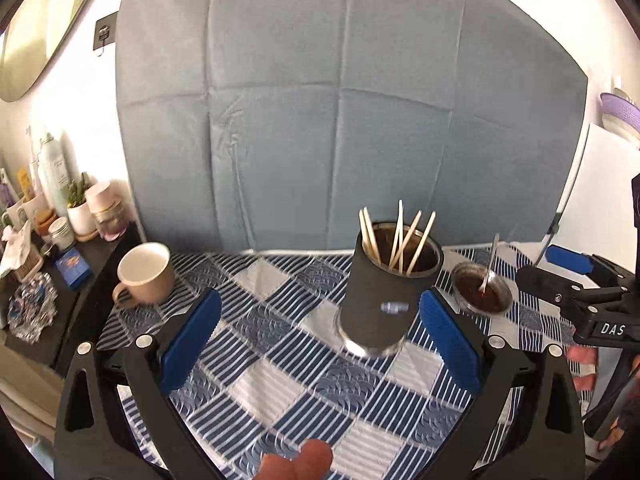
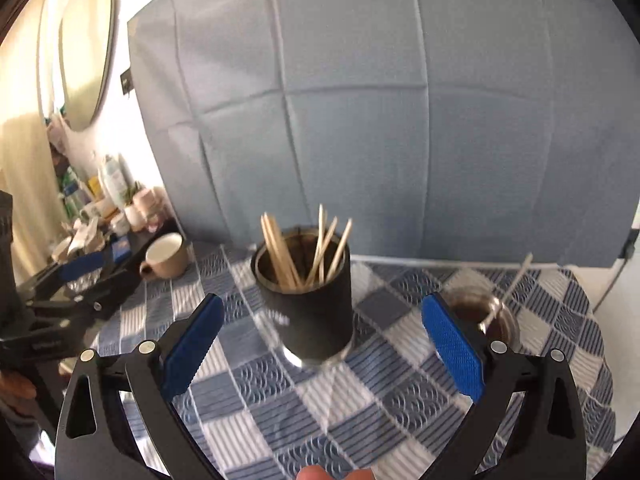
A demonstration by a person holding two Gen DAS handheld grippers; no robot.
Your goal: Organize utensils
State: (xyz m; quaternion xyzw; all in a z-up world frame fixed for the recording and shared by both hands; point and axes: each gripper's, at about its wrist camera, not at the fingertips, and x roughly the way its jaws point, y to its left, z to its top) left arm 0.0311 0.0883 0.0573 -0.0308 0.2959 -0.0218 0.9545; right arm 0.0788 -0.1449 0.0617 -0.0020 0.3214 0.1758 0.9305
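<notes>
Claws: left claw [image 1: 320, 336] and right claw [image 2: 322, 344] both spread wide, nothing held | black cup [image 1: 384, 292] of chopsticks [image 1: 400, 240] upright mid-counter [image 1: 280, 392] | spoon [image 1: 490, 264] left in small bowl [image 1: 482, 288], just right of cup | judged step: spoon to be pinched high on handle, lifted straight, bowl kept untipped.

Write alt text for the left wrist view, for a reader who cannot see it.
Open blue-padded left tongs hover over a blue checked tablecloth, facing a dark cup holding wooden chopsticks. A beige mug stands to its left, a small bowl with a spoon to its right, where the right tongs enter.
</notes>
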